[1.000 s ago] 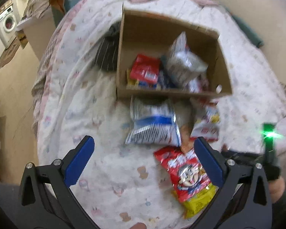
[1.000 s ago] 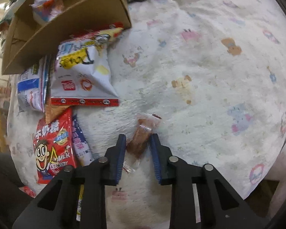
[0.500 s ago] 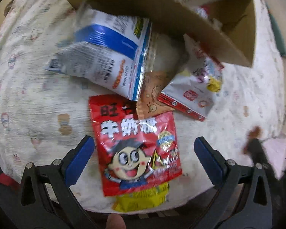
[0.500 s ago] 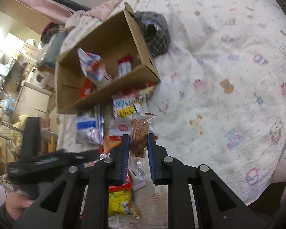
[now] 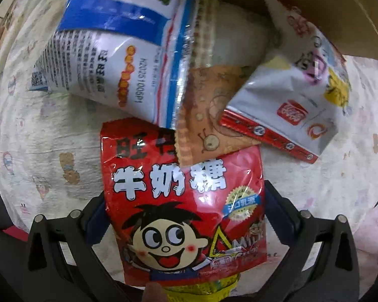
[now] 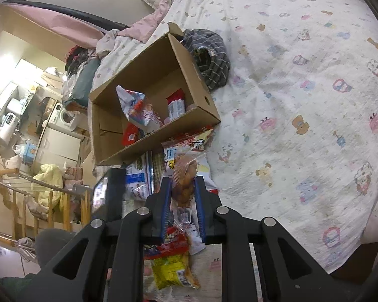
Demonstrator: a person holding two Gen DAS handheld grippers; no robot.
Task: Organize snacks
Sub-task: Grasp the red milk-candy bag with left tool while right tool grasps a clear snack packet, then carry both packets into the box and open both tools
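A red milk-candy bag [image 5: 184, 176] with a cartoon face lies on the bed sheet. My left gripper [image 5: 186, 209] points straight down over it and is open, one finger at each side edge of the bag. My right gripper [image 6: 182, 183] is shut on a small clear-wrapped brown snack [image 6: 185, 173] and holds it above the bed. Beyond it stands the open cardboard box [image 6: 189, 63] with several snack packs inside. A blue-and-white bag [image 5: 113, 50], an orange-brown packet [image 5: 209, 115] and a white bag with a red strip [image 5: 289, 95] lie in front of the box.
A yellow packet [image 6: 174, 269] sticks out under the red bag. Grey striped cloth [image 6: 209, 55] lies against the box's far side. The cartoon-print sheet [image 6: 302, 100] spreads wide to the right. Past the bed's left edge are a wooden drying rack [image 6: 37, 196] and room clutter.
The left gripper came down from a view of the whole box to just over the red bag. The right gripper closed on the brown snack and lifted it off the sheet.
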